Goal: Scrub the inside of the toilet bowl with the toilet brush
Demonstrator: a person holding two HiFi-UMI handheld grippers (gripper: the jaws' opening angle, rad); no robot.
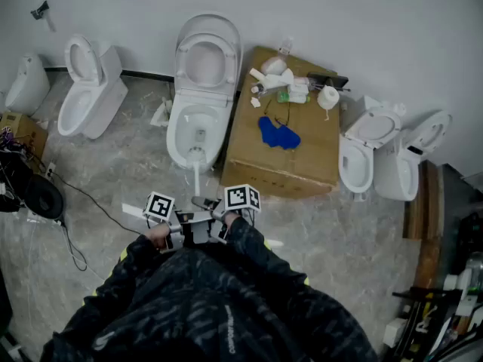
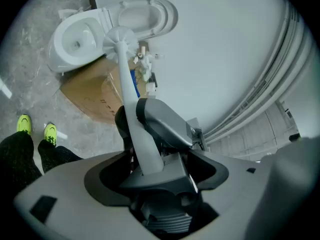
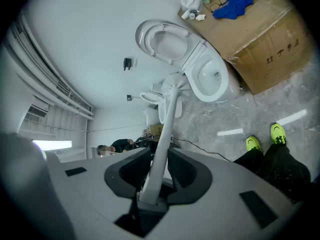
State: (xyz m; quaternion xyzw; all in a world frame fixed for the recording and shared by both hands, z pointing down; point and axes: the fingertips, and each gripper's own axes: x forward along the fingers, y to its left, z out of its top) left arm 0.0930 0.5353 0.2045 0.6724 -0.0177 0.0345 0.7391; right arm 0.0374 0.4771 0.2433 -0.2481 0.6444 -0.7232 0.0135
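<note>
Dark jacket sleeves [image 1: 226, 292] filled the foreground of the head view. Both the left gripper [image 2: 140, 134] and the right gripper [image 3: 158, 166] were clamped on the white handle of the toilet brush [image 1: 197, 175]. Its bristle head lay at the front of the open toilet [image 1: 177, 130], seemingly just inside the rim. A cardboard box [image 1: 290, 164] carrying a blue cloth [image 1: 278, 134] stood just beside that toilet.

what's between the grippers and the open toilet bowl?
Only the toilet brush itself: left gripper and right gripper clamp its handle, its head by the front rim of the toilet bowl. Bare floor beneath, per head view.
</note>
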